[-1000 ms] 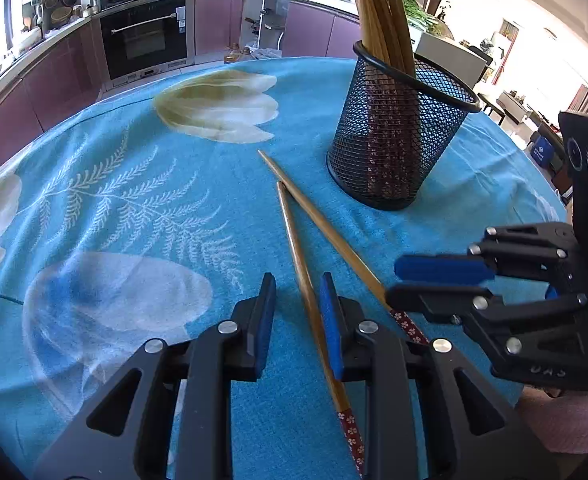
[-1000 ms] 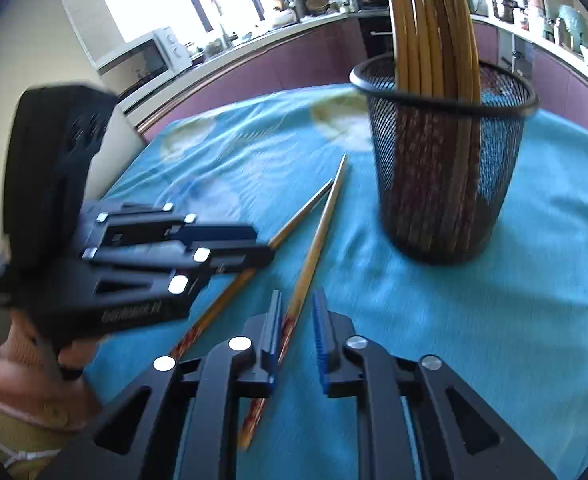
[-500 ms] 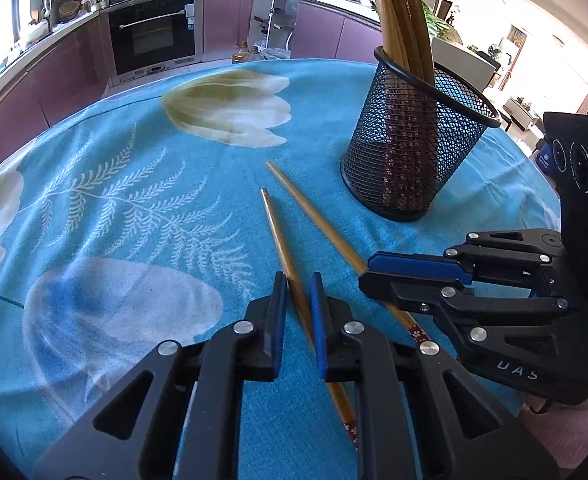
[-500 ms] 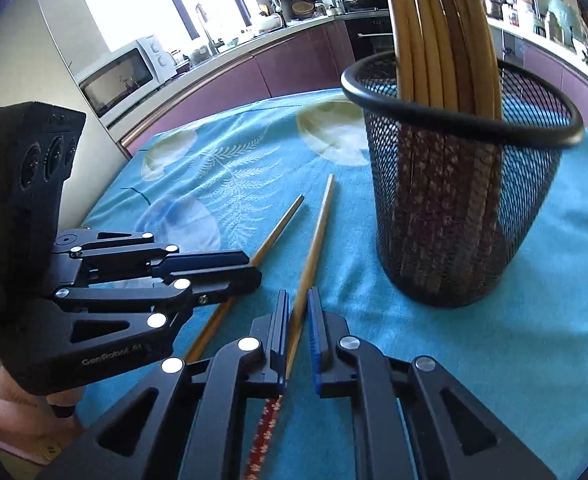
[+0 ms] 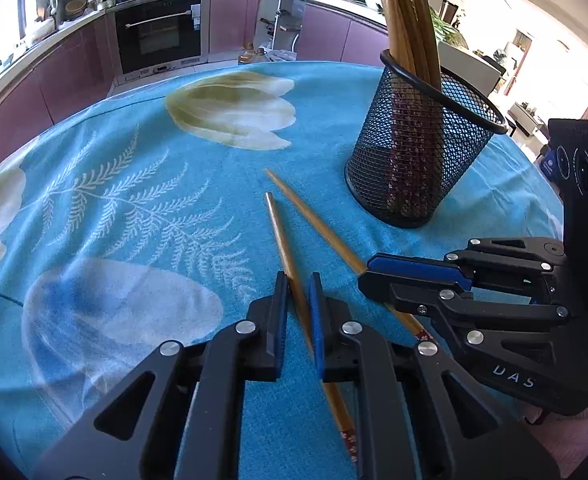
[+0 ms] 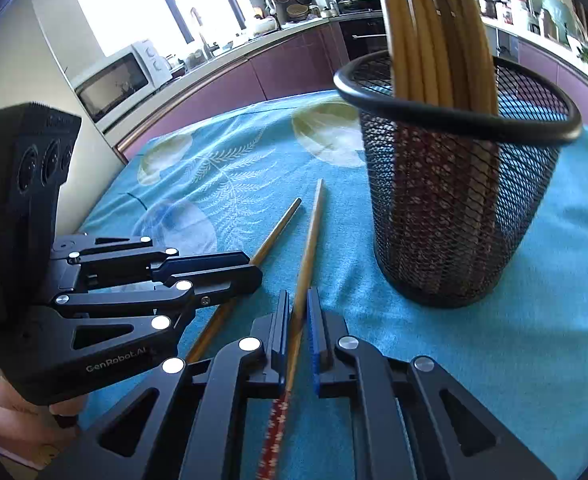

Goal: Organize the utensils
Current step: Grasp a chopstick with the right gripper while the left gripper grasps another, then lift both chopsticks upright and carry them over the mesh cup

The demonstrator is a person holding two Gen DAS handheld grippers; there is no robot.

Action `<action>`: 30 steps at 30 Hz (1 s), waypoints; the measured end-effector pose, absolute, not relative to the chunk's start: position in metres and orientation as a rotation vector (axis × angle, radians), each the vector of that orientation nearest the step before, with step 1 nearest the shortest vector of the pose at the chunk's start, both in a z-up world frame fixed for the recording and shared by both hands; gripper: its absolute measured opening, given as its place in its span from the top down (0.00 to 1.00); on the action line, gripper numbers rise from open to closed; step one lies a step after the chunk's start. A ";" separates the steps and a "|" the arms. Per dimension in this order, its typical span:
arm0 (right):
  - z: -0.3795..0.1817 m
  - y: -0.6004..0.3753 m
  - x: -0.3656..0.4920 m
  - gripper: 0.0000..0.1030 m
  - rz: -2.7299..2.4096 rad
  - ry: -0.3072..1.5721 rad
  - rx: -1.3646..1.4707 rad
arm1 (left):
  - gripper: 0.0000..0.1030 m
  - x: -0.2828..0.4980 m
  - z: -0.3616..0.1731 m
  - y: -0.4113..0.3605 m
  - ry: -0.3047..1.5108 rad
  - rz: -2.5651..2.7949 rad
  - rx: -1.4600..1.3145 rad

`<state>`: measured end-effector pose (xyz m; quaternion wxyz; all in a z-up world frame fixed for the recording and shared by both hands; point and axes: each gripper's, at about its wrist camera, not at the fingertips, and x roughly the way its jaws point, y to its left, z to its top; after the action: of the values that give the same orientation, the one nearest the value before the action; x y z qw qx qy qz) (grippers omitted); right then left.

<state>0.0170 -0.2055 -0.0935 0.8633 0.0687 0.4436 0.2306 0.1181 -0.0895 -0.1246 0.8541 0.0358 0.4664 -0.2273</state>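
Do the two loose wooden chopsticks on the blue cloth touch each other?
Apart. The left wrist view shows blue tablecloth between the left wooden chopstick and the right wooden chopstick along their visible lengths.

"DAS" is read on the right gripper (image 5: 368, 276) body. "GenRobot.AI" is printed on the left gripper (image 6: 254, 270) body.

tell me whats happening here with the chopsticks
A person is tidying chopsticks with a handheld gripper in each hand. The left gripper is closed on one loose chopstick, and the right gripper is closed on the other chopstick. Both sticks lie low over the blue floral tablecloth, narrow ends toward the black mesh holder, which already holds a bundle of chopsticks standing upright. Neither loose stick is in the holder yet.
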 end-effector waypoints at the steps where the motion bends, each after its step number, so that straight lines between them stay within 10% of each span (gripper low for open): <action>1: -0.093 -0.207 0.017 0.94 0.483 0.928 0.153 | 0.91 0.117 -0.124 -0.089 0.980 -0.477 0.072; 30: -0.084 -0.202 0.007 0.94 0.533 0.905 0.116 | 0.93 0.104 -0.121 -0.093 0.966 -0.480 0.132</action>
<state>0.0074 -0.2018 -0.0845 0.8637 0.0553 0.4317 0.2541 0.1042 -0.0929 -0.1214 0.8559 0.0628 0.4597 -0.2283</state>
